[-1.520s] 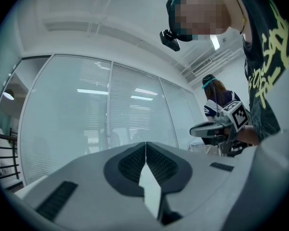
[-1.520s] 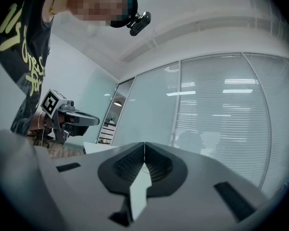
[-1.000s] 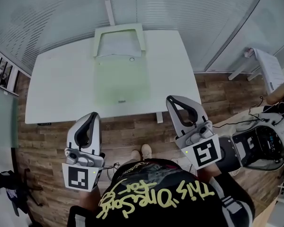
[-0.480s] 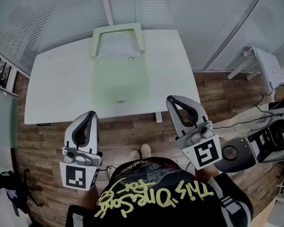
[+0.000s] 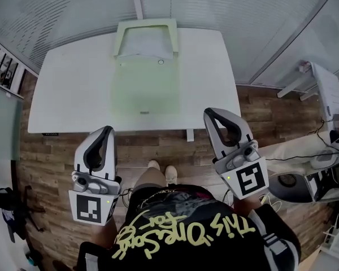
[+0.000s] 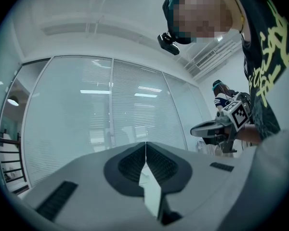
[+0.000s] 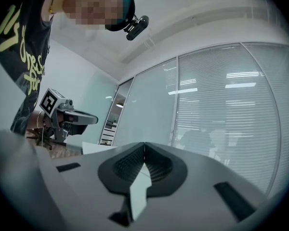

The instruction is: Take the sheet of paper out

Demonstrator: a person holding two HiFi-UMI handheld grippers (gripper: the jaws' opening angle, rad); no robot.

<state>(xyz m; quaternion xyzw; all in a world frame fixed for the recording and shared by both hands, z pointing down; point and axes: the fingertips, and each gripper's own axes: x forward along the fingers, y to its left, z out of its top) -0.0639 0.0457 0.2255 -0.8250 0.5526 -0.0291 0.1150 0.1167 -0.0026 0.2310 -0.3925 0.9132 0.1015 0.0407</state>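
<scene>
Green translucent plastic folder [image 5: 144, 86], white paper sheet [image 5: 145, 43] showing at far end.
Both closed, empty; best: left gripper [image 5: 106, 130] pins folder, right gripper [image 5: 209, 113] pinches sheet.

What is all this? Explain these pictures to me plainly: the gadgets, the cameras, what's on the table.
No robot: a person holds a two-jaw gripper in each hand. The head view comes from a camera on the person's head, looking down; the two gripper views come from cameras riding on each gripper, looking along its jaws. The left gripper and right gripper are both shut, holding nothing, short of the white table. On it lies a pale green folder, with white paper showing at its far end.
</scene>
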